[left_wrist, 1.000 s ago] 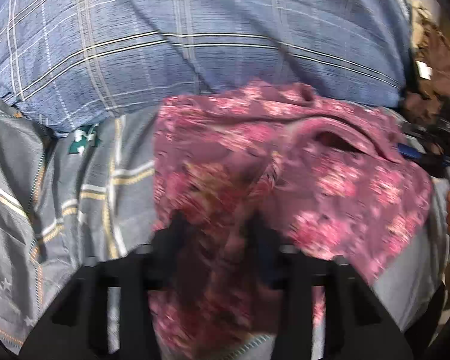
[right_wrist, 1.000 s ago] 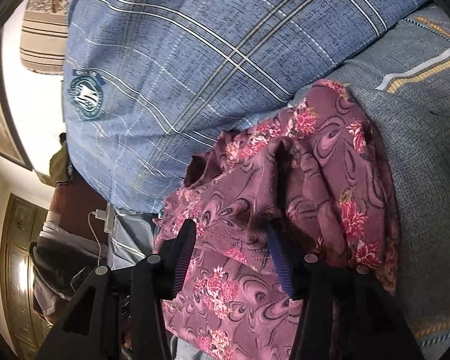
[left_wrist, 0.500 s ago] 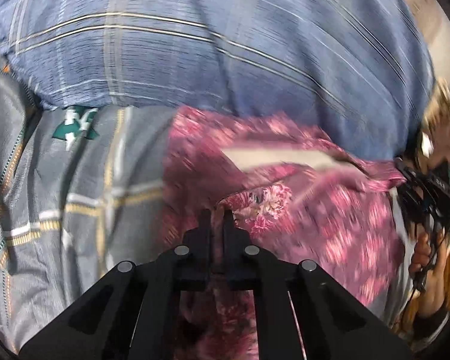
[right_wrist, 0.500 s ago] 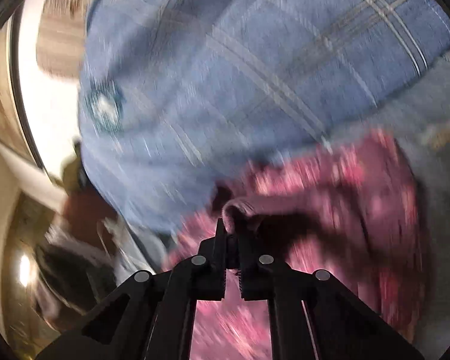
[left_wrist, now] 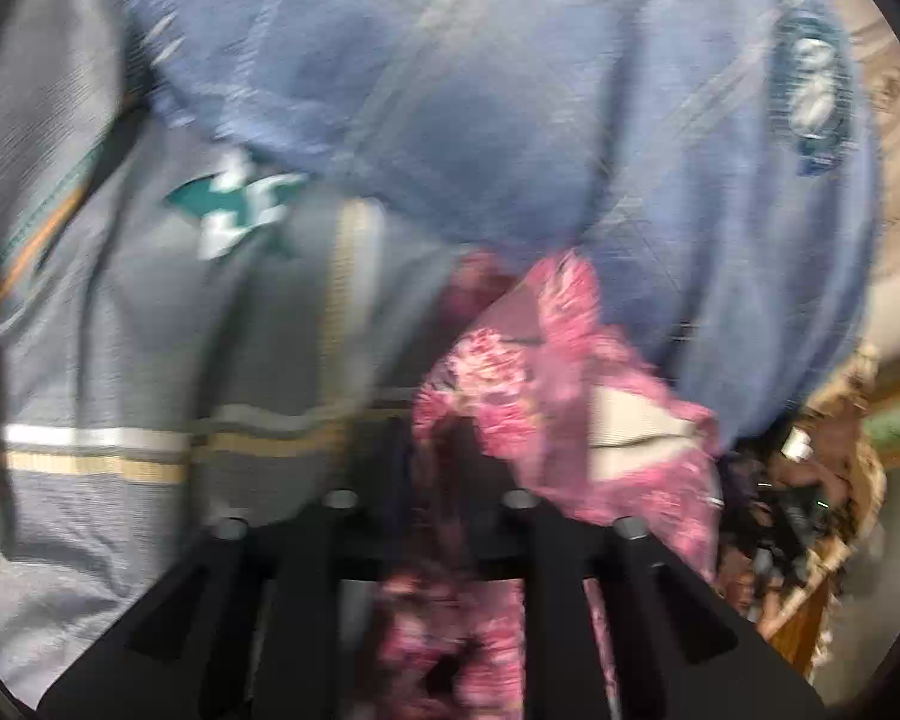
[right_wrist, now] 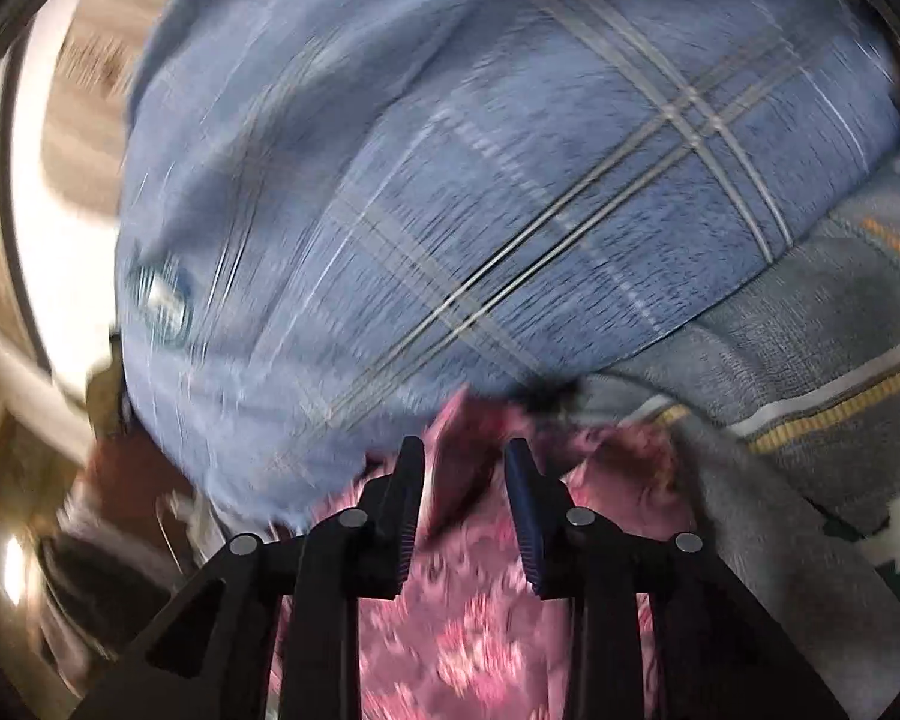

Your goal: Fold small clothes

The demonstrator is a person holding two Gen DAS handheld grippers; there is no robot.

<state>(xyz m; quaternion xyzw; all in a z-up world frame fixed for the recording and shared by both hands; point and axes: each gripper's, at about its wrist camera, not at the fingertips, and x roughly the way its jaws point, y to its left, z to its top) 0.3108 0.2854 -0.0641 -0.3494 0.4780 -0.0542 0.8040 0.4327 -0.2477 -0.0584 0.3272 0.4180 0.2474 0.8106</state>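
Observation:
A pink floral garment (left_wrist: 570, 396) lies bunched on the grey striped bedcover (left_wrist: 150, 360), right against a blue plaid pillow (left_wrist: 480, 120). In the blurred left wrist view my left gripper (left_wrist: 444, 456) points down at it with its jaws opening. The cloth drapes over the right finger and fills the gap. In the right wrist view my right gripper (right_wrist: 463, 456) is also opening. Its fingers (right_wrist: 411, 468) stand apart, a dark fold of the garment (right_wrist: 480, 618) sits loose between them, and the pads are not pressing on it.
The blue plaid pillow (right_wrist: 480, 180) bulges just beyond both grippers. Grey striped bedcover (right_wrist: 810, 360) spreads to one side. Dark clutter and cables (left_wrist: 798, 510) sit past the bed's edge, and dim furniture (right_wrist: 60, 540) stands off the bed.
Both grippers pinched the garment shut half a second ago and their jaws have since parted. The left view has swung and rolled sideways. The garment now sits folded over, closer to the pillow.

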